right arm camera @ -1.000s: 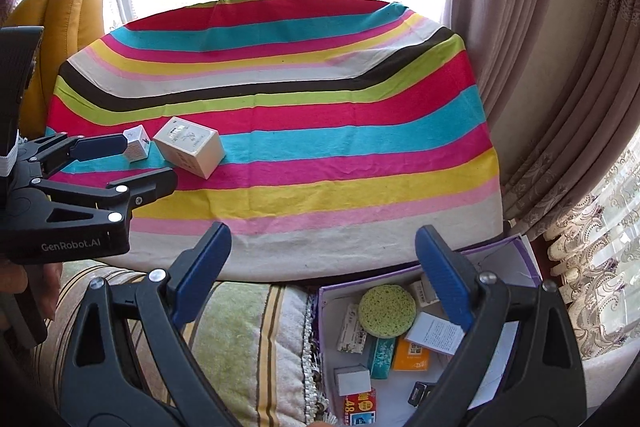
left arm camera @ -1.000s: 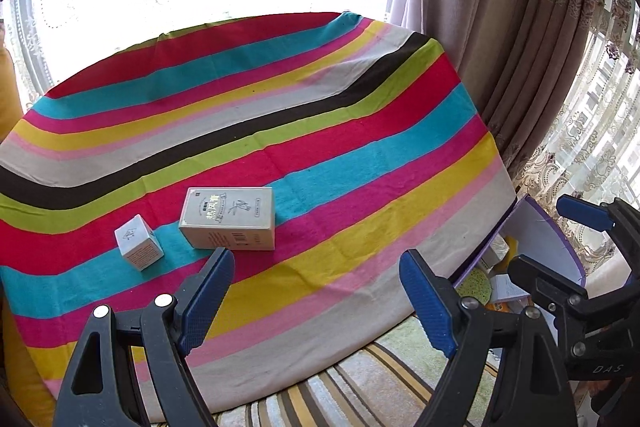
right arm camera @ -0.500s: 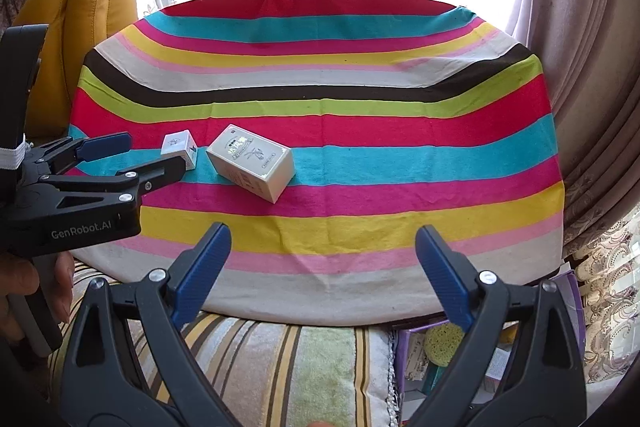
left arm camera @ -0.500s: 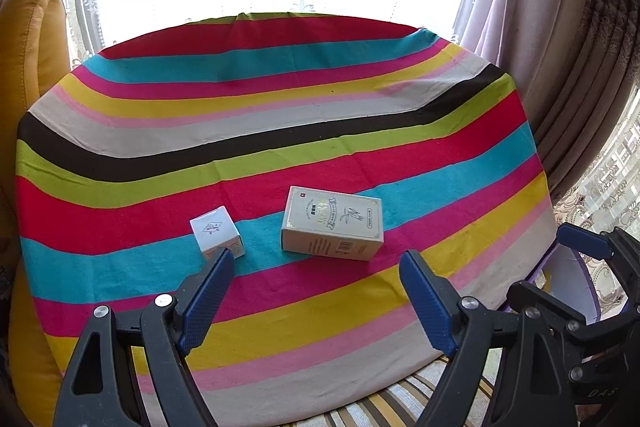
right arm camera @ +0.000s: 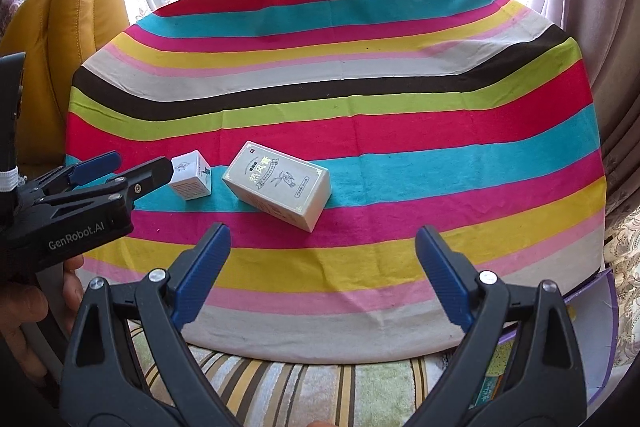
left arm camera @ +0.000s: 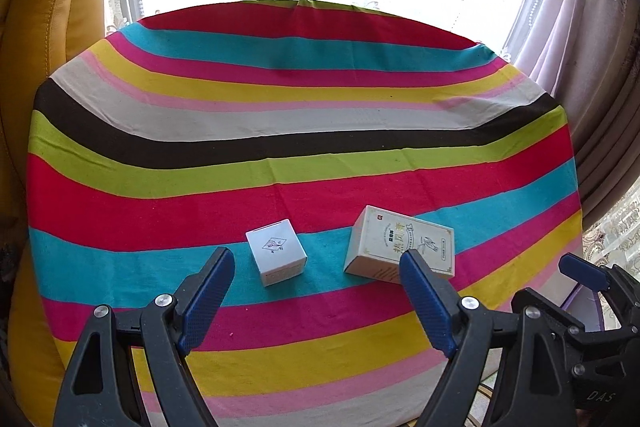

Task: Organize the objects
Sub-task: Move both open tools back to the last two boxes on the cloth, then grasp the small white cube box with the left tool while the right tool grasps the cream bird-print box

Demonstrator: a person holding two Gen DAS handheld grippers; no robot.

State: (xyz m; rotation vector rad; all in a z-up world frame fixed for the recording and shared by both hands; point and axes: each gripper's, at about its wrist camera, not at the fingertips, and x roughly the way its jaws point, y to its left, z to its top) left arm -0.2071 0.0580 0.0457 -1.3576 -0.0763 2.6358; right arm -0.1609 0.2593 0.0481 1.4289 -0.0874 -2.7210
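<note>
While both hand-held grippers, left (left arm camera: 316, 291) and right (right arm camera: 322, 267), hung spread and empty, a small white cardboard cube (left arm camera: 276, 257) lay on the striped-cloth desk (left arm camera: 280, 115). Just beside it lay a cream oblong carton (left arm camera: 400, 247) with gold print.

I see only 2 obstacles on the striped table (left arm camera: 280, 99): the small white box (left arm camera: 276, 251) and the long cream box (left arm camera: 400, 247), near each other with a bare gap between them on the teal stripe. Everything behind them, up to the window, lies clear, and so does the whole right half. My left gripper (right arm camera: 136, 167) crowds the small box's left side, so I have no approach there. The yellow cushion (left arm camera: 52, 11) walls off the table's left edge.
</note>
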